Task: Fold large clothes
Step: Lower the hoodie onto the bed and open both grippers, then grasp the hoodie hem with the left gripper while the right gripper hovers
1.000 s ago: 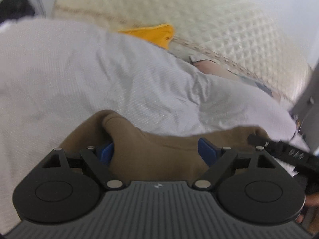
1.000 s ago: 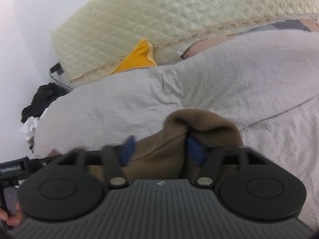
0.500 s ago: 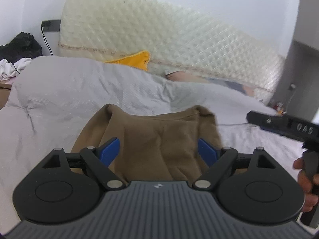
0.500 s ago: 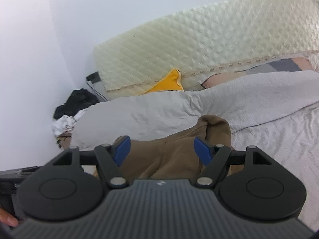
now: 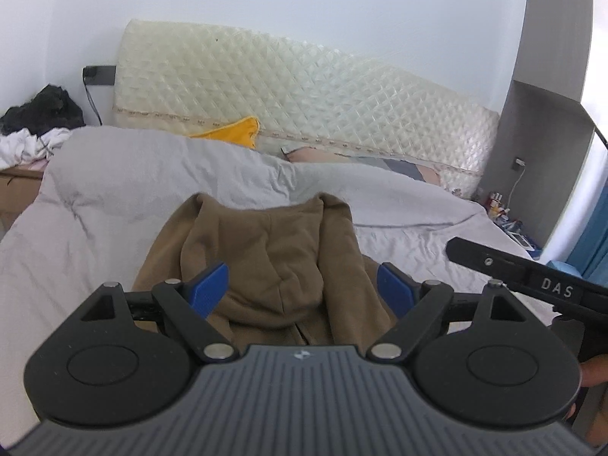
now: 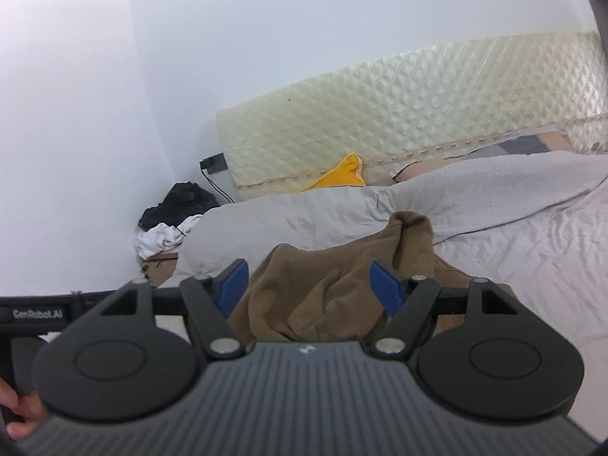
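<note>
Far left, off the bed's corner: one heap of dark and white clothes (image 5: 38, 125), no part of the job at hand. Next across: one grey duvet (image 5: 114, 174) bunched over the bed, with one yellow cushion (image 5: 235, 135) and one quilted cream headboard (image 5: 304, 95) behind it.

In the middle, lying on the duvet: one brown hoodie (image 5: 266, 250), rumpled, far edge humped up in two peaks. Lies ahead of and below both tools, long axis seemingly running straight away from them toward the headboard. Not yet flat, not yet folded.

Left gripper (image 5: 302, 279): blue pads spread wide, pinching nothing, fabric showing in the gap but clear of both pads. Right gripper (image 6: 308, 279): likewise spread, somewhat less wide, empty, hoodie (image 6: 334, 285) framed between its pads without contact. Two grippers in all, side by side, the right one's black body showing at the right edge of the left wrist view. Neither plainly nearer; garment centred under both, so probably a two-handed reach forward and down, one tool to each side of the near hem.

Far right: one grey shelf unit (image 5: 539, 133) against the wall.
</note>
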The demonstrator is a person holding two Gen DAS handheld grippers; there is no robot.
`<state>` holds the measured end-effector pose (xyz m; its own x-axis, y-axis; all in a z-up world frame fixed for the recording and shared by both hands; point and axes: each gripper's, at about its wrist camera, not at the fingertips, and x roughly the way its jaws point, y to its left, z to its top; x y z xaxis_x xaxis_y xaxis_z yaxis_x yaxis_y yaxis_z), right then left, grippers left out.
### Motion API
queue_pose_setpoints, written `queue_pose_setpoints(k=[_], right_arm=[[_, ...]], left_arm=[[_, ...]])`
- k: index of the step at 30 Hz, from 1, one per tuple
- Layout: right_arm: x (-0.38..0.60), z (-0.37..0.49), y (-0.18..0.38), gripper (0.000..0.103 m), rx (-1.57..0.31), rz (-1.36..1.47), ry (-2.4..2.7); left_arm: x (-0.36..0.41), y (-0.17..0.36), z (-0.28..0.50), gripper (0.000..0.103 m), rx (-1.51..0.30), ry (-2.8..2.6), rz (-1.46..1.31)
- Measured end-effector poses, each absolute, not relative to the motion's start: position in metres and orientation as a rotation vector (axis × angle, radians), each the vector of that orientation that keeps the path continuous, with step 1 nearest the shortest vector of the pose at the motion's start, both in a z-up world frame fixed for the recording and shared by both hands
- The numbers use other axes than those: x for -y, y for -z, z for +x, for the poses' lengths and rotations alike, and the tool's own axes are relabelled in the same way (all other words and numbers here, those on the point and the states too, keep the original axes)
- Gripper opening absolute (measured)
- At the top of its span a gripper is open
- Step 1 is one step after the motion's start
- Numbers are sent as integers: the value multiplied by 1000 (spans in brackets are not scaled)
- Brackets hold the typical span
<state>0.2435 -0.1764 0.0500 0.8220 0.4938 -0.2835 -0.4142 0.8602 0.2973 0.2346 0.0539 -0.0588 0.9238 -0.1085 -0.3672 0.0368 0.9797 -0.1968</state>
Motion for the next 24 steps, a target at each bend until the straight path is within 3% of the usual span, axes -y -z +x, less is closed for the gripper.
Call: queue_pose_setpoints(k=[11,19,24], right_arm=[[199,158,-4,74,-366,237,-517],[202,168,56,74,-499,312,-532],[202,180,71,74,-528,317,-532]], left_arm=[[-126,102,165,88,-472,-4,-224],[-217,174,174,88,-688,-201,-316],[-249,232,198,88,-915,-315,-368]])
